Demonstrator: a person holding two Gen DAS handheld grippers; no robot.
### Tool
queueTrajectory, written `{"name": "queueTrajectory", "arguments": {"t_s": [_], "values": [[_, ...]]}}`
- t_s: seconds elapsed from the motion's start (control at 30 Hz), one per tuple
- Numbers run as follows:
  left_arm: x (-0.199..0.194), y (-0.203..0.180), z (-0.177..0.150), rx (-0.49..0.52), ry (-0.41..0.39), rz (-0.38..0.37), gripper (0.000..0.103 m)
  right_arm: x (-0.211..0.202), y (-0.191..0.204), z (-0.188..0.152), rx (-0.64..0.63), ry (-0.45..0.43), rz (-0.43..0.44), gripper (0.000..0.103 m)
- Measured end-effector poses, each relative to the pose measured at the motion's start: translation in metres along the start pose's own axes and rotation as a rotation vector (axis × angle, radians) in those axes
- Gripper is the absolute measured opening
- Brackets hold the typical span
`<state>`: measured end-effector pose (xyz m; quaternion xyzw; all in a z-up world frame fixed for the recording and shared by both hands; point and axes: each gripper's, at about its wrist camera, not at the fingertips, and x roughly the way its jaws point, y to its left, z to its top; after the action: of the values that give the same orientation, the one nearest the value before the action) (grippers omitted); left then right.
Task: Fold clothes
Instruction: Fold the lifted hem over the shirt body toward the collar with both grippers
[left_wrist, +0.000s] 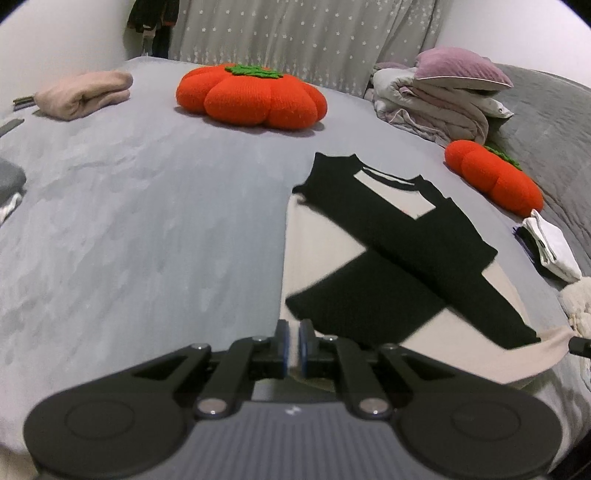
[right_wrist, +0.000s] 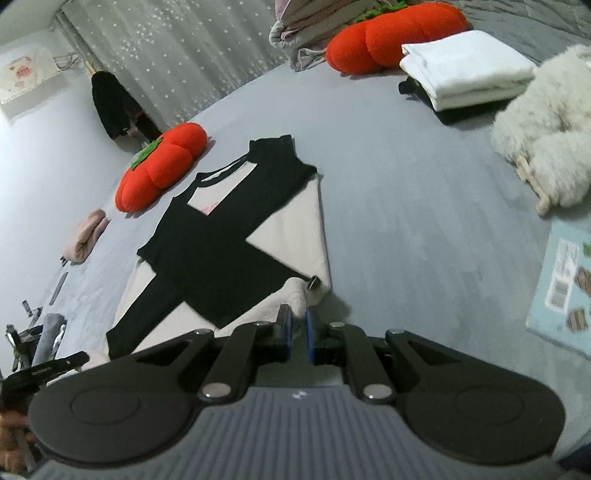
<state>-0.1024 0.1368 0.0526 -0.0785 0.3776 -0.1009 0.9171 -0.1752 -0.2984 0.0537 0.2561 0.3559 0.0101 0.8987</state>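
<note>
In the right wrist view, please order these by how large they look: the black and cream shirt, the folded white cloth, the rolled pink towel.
1. Black and cream shirt, clearly largest.
2. Folded white cloth.
3. Rolled pink towel, smallest, though it lies farther away, so its true size is unsure.

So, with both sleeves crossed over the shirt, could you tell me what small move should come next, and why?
Probably lift the hem and carry it toward the collar. The black-sleeved cream raglan shirt lies flat on the grey bedsheet, and the left claw and right claw each pinch a bottom corner.
</note>
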Motion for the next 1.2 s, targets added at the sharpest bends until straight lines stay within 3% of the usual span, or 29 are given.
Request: {"name": "queueTrajectory", "arguments": {"t_s": [0.27,0.37,0.53,0.67,0.8,0.87,0.93,1.03,1.07,1.13,1.2], "values": [[0.032,-0.011,0.046,0.037,0.012,0.054,0.005,0.034,0.014,0.042,-0.017,-0.010,-0.048,0.010],[0.049,-0.018,0.063,0.063,0.016,0.086,0.000,0.055,0.017,0.058,-0.028,0.004,-0.070,0.010],[0.089,-0.022,0.086,0.105,0.052,0.158,0.000,0.094,0.014,0.081,-0.025,0.055,-0.102,0.011],[0.107,-0.021,0.093,0.119,0.064,0.162,0.000,0.118,0.017,0.093,-0.041,0.073,-0.115,0.010],[0.087,0.003,0.098,0.061,0.062,-0.042,0.005,0.122,0.010,0.087,-0.028,0.084,-0.099,0.011],[0.071,0.012,0.093,0.086,0.032,-0.087,0.022,0.123,0.006,0.084,-0.033,0.094,-0.094,0.011],[0.060,0.018,0.087,0.124,0.009,-0.139,0.031,0.124,0.004,0.084,-0.033,0.100,-0.089,0.011],[0.063,0.018,0.078,0.152,0.050,-0.184,0.051,0.127,0.006,0.085,-0.040,0.110,-0.082,0.014],[0.067,0.015,0.075,0.157,0.073,-0.180,0.052,0.128,0.007,0.086,-0.049,0.116,-0.080,0.018],[0.072,0.008,0.067,0.190,0.111,-0.182,0.052,0.123,0.009,0.087,-0.094,0.116,-0.097,0.037],[0.072,0.006,0.064,0.203,0.116,-0.183,0.053,0.113,0.010,0.089,-0.163,0.098,-0.109,0.043]]}}
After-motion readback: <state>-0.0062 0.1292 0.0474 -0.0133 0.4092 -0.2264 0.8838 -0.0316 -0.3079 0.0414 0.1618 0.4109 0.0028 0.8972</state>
